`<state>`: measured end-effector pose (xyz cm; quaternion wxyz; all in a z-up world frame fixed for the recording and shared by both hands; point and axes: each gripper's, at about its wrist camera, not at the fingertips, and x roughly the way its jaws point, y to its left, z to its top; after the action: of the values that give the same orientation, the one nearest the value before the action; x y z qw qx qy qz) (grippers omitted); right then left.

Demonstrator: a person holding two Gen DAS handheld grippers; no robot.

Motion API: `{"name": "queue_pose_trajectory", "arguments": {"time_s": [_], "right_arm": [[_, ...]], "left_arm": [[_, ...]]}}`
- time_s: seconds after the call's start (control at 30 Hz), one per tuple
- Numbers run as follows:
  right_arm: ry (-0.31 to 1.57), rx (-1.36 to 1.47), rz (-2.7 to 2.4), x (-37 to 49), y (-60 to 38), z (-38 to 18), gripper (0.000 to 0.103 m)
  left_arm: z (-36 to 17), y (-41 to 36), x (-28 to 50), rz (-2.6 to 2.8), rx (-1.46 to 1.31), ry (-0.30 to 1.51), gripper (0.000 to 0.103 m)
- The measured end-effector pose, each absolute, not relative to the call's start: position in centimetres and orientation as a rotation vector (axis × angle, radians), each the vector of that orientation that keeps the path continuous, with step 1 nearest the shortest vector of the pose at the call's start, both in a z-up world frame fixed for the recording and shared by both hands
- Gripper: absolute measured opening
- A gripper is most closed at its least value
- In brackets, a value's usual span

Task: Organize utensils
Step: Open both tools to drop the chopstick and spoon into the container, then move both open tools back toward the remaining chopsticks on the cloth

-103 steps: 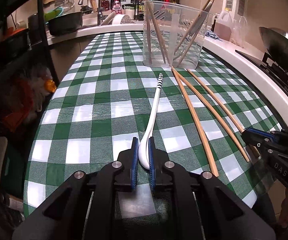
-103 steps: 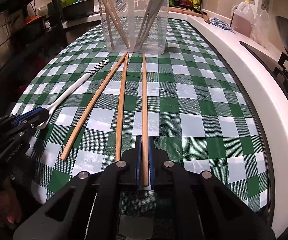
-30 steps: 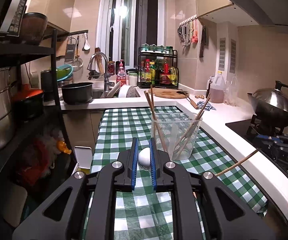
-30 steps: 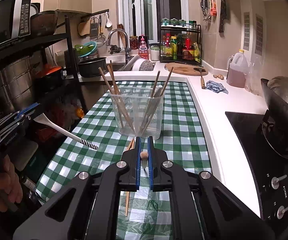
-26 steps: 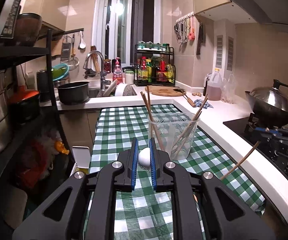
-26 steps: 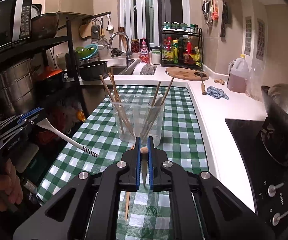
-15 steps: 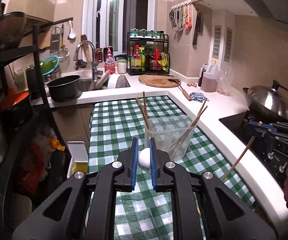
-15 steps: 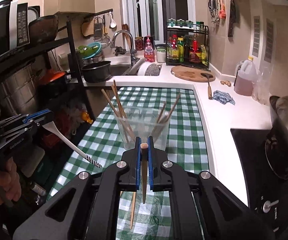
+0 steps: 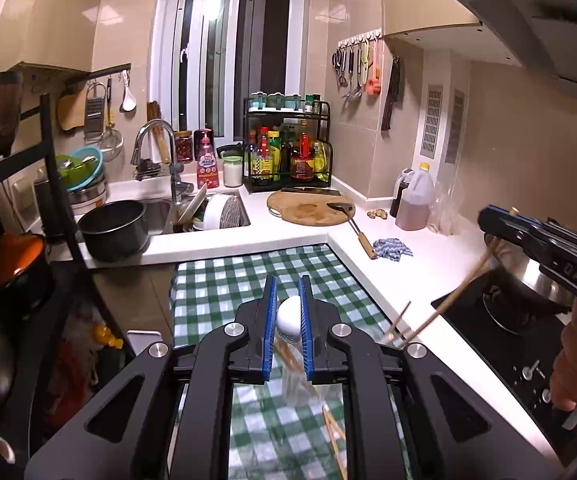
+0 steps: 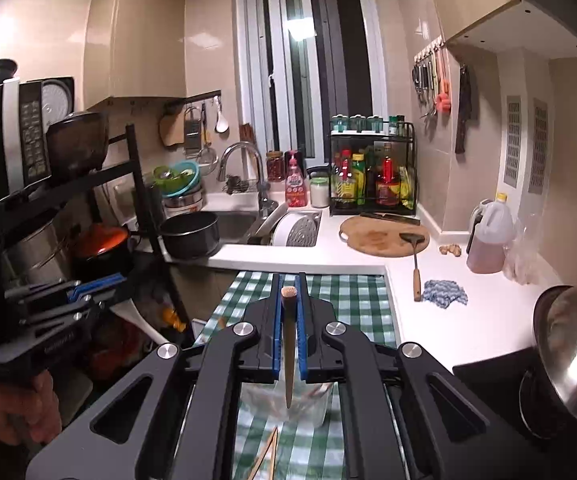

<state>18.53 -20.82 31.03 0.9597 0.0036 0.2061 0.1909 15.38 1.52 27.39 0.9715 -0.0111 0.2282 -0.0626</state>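
Note:
My left gripper [image 9: 288, 285] is shut on the bowl of a white spoon [image 9: 289, 315], held high over the green-checked table [image 9: 224, 280]. My right gripper [image 10: 288, 282] is shut on a wooden chopstick [image 10: 288, 344] that hangs point-down. Below both sets of fingers stands the clear plastic container [image 9: 300, 384] [image 10: 308, 404] with several chopsticks in it. Two more chopsticks [image 9: 334, 436] [image 10: 268, 456] lie on the cloth. In the left wrist view the right gripper [image 9: 500, 227] and its chopstick [image 9: 448, 304] show at the right. The right wrist view has the left gripper [image 10: 100, 285] and the spoon handle [image 10: 140, 320] at its left.
A steel wok [image 10: 568, 344] sits on the stove to the right. Behind the table are a black pot [image 9: 112, 228], the sink, a round cutting board [image 9: 308, 208] and a blue cloth [image 9: 392, 249]. A dark shelf rack [image 10: 88, 184] with pots stands along the left.
Both grippers have risen and moved forward with the spoon and the chopstick still held. The container has dropped low in both views, now under the fingers.

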Motion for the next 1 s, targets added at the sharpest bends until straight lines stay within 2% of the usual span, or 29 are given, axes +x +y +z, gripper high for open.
{"name": "queue_pose_trajectory", "arguments": {"time_s": [0.2,0.37,0.7,0.77,0.8,0.83,0.87,1.0], "right_arm": [[0.44,0.04,0.383,23.2,-20.2,29.3,0.006],[0.504,0.029,0.384,26.3,-19.3,25.6,0.006],[0.618,-0.007,0.389,29.2,-18.4,20.0,0.009],[0.633,-0.016,0.377,29.3,-18.3,19.5,0.018],[0.638,-0.014,0.373,29.4,-18.4,19.4,0.029],[0.639,-0.014,0.358,29.4,-18.5,19.4,0.035],[0.634,-0.016,0.343,29.2,-18.6,19.6,0.039],[0.567,-0.031,0.316,27.9,-19.2,21.6,0.039]], "left_arm": [[24.9,-0.3,19.8,-0.135,0.016,0.521,0.011],[21.2,-1.6,23.2,-0.151,0.051,0.602,0.011],[15.4,-2.9,25.9,-0.175,0.095,0.705,0.011],[15.3,-2.8,26.0,-0.176,0.089,0.705,0.012],[15.4,-2.8,25.9,-0.174,0.088,0.7,0.014],[15.6,-2.7,25.8,-0.172,0.085,0.689,0.021],[16.1,-2.5,25.5,-0.17,0.078,0.673,0.023],[18.6,-1.9,23.6,-0.156,0.051,0.581,0.024]]}}
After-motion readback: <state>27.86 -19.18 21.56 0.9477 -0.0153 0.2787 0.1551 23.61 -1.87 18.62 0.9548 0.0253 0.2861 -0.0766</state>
